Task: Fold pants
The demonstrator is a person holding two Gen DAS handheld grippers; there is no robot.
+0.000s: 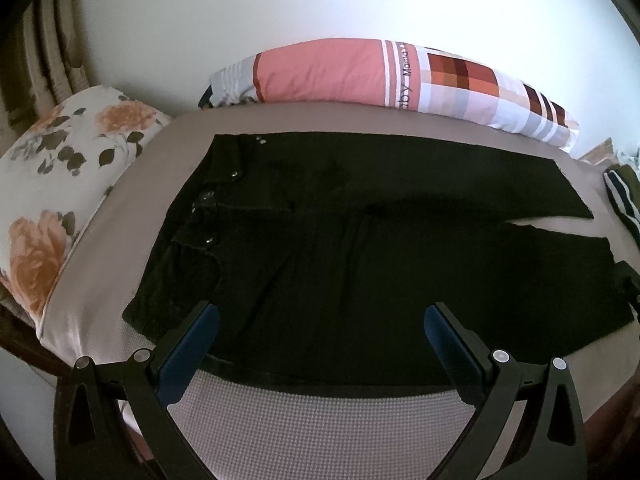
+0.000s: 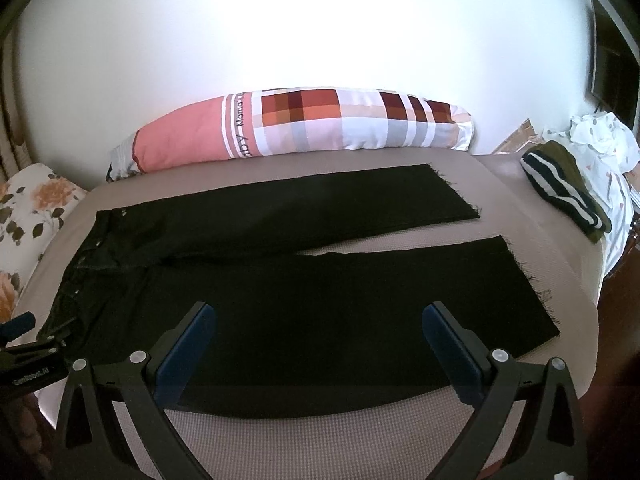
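Black pants [image 1: 340,248] lie flat on the taupe bed [image 1: 320,412], waist with metal buttons to the left, both legs stretched to the right with a narrow gap between them. My left gripper [image 1: 322,316] hovers open over the near edge of the hip area, nothing between its blue pads. In the right wrist view the pants [image 2: 304,312] show both frayed hems at the right. My right gripper [image 2: 320,316] stands open above the near leg, holding nothing. The left gripper's body [image 2: 28,360] shows at the lower left of that view.
A long pink and checked pillow [image 2: 304,124] lies along the white wall behind the pants. A floral pillow [image 1: 60,168] sits at the left end. A striped olive garment [image 2: 568,184] and white cloth [image 2: 604,140] rest at the bed's right end.
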